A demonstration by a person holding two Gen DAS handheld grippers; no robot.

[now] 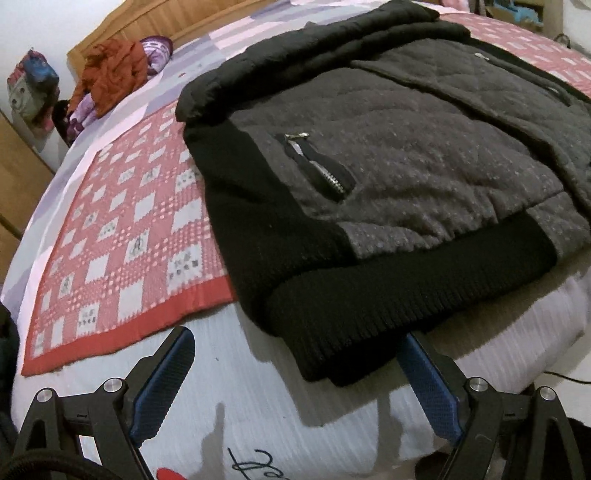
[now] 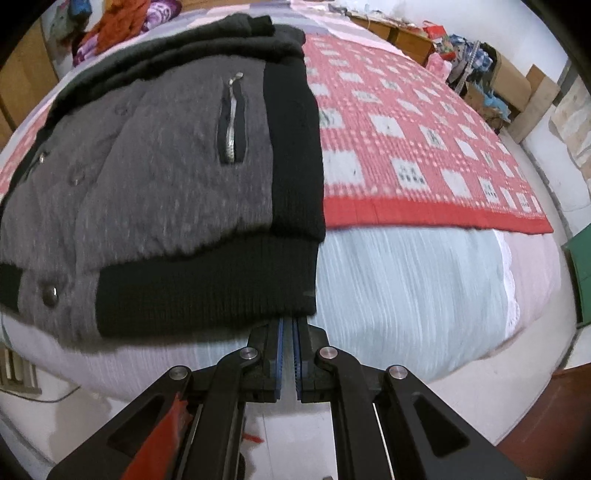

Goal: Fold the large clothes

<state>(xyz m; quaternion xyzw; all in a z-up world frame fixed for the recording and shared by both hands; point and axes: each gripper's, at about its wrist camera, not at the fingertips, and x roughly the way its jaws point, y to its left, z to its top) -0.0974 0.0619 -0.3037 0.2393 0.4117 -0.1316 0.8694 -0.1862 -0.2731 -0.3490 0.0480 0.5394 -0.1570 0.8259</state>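
At the bed's (image 1: 258, 417) near edge, left gripper (image 1: 299, 369) spread wide, one blue pad tucked under the jacket's (image 1: 388, 155) black ribbed hem (image 1: 369, 295), nothing clamped. Beside it, right gripper (image 2: 287, 325) pressed together at the hem's near corner, pinching that edge as far as visible. Farther in, folded grey-and-black jacket lying across the red checked blanket (image 1: 122, 229), zip pocket (image 1: 317, 166) upward. Near the far headboard (image 1: 155, 22), crumpled orange clothes (image 1: 114, 74).

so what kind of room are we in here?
A bedroom, most likely. The jacket lies on a bed with a red checked blanket and a wooden headboard. Crumpled clothes are piled near the headboard, and cluttered boxes sit along the far wall.
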